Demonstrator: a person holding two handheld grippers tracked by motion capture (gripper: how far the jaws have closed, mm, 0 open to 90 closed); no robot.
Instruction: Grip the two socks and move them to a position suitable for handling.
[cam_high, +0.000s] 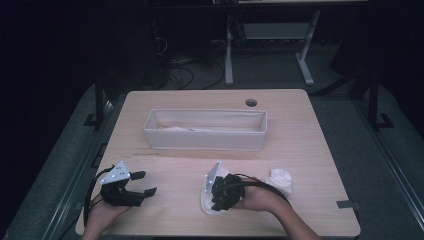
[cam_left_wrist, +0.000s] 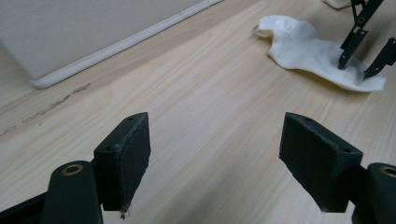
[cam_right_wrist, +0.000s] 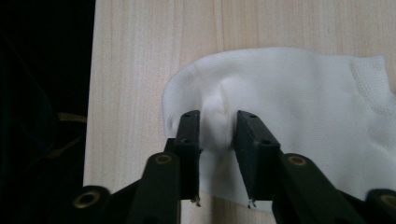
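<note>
I've got my right gripper down on the white sock at the near edge of the counter, and its jaws stand a little apart with a raised fold of the fabric between them; the fold sits in the gap, and the pads look to be beside it rather than pressing it flat. From above, the right gripper sits over the sock, which lies flat on the wood just left of my right hand, close to the front edge. In the right gripper view the sock spreads out to the right, its ribbed cuff at the far right, its rounded end near the counter's edge where the wood drops into dark. A second white sock, bunched up, lies just right of that hand. My left gripper rests low over bare wood at the near left, well apart from both socks, jaws wide apart with nothing between them; in the left gripper view its pads frame plain wood grain, and farther off I see the sock with the right gripper's thin black tips planted on it. Beyond all this, across the middle of the counter, stands a long white fabric bin, open at the top, with something pale lying inside that I cannot make out. There is a round cable hole near the counter's far edge.
</note>
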